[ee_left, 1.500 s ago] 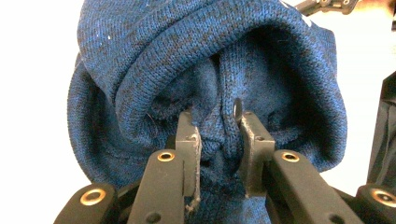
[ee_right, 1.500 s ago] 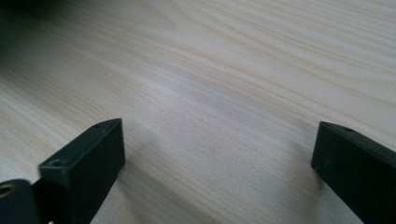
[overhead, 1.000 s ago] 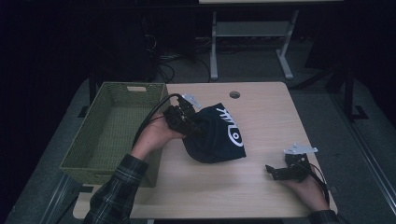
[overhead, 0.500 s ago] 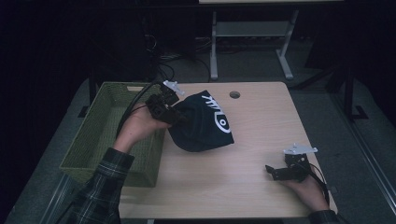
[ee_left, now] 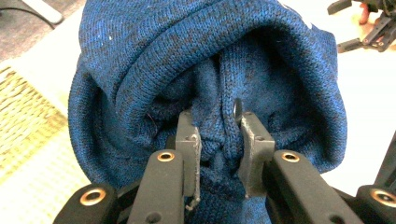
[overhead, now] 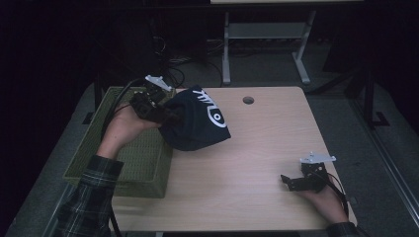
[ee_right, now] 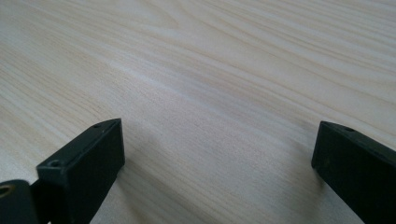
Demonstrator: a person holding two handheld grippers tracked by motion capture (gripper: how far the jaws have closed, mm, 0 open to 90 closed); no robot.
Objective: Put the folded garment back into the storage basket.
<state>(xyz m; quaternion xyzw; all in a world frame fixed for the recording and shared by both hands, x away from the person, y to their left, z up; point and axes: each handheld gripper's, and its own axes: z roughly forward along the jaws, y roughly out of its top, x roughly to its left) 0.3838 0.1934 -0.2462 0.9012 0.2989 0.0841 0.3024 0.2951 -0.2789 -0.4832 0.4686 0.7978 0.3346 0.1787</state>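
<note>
My left gripper (overhead: pixel 165 114) is raised, forearm angled up from the bottom left, jaws pinched tight on a fold of knit fabric (ee_left: pixel 219 135). My right gripper (overhead: pixel 289 180) rests low by the near right edge — jaws wide apart.

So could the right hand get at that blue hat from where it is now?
Probably yes. The right gripper rests open near the table's front right corner, and bare wood lies between it and the hat. But the left gripper holds the hat lifted beside the basket, so it must cross over.
</note>
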